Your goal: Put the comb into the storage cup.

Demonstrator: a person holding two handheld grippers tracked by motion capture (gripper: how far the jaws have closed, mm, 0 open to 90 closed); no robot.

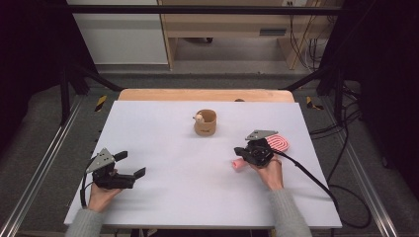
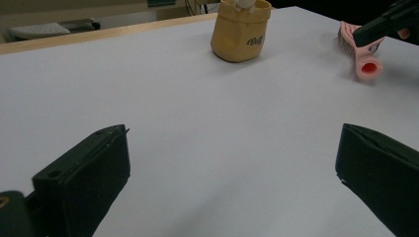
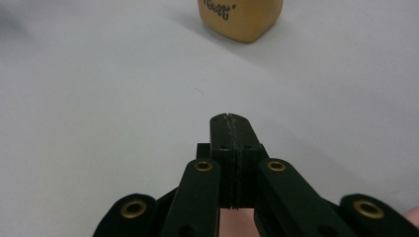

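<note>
The left gripper (image 1: 132,165) rests near the table's (image 1: 163,197) front corner, jaws spread wide and empty. The right gripper (image 3: 231,123) is pressed fully together above the pink brush (image 1: 274,145), gripping nothing visible. A tan cup (image 1: 205,123) stands mid-table.

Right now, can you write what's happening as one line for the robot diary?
left gripper: open, empty, on table | right gripper: shut, above pink brush | tan cup: upright, mid-table, something inside
</note>
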